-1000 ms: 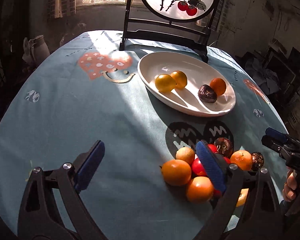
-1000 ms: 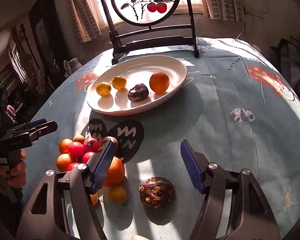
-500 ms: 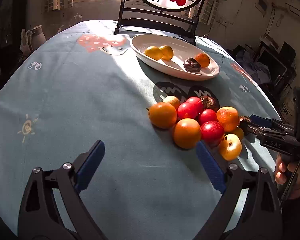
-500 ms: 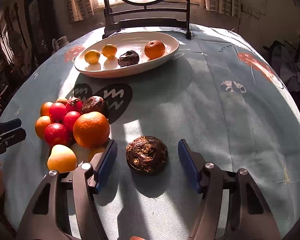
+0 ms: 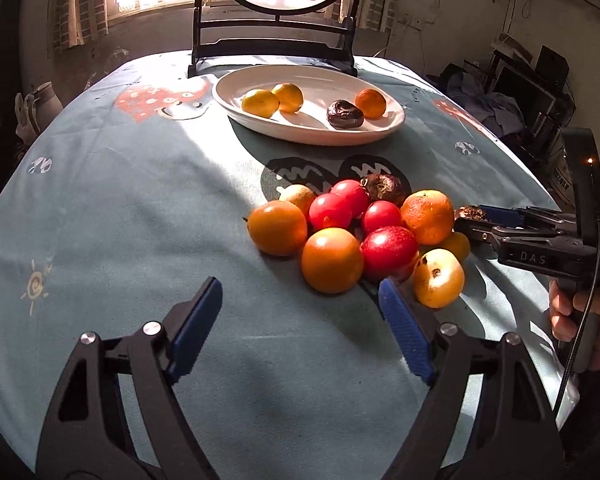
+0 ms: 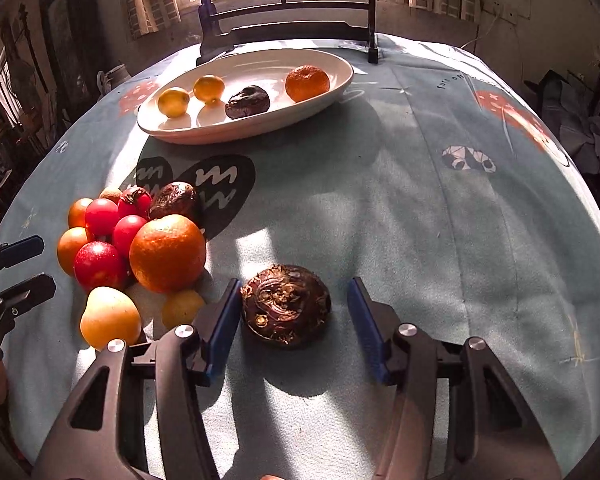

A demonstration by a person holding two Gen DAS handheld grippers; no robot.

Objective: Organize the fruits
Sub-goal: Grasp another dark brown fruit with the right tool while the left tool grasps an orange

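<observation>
A dark brown wrinkled fruit lies on the blue tablecloth between the open jaws of my right gripper, close to the left pad, not gripped. A pile of oranges, red fruits and a yellow pear lies to its left; it also shows in the left wrist view. My left gripper is open and empty, just short of the pile. A white oval plate at the back holds two yellow fruits, a dark fruit and an orange; it also shows in the right wrist view.
A black-framed round painted screen stands behind the plate. The right gripper shows at the right edge of the left wrist view, beside the pile. The round table's edge falls away on all sides.
Both grippers have pulled back and lowered. The right gripper's jaws now straddle the dark fruit more closely. The left gripper has moved back from the pile, which now lies ahead of its right finger.
</observation>
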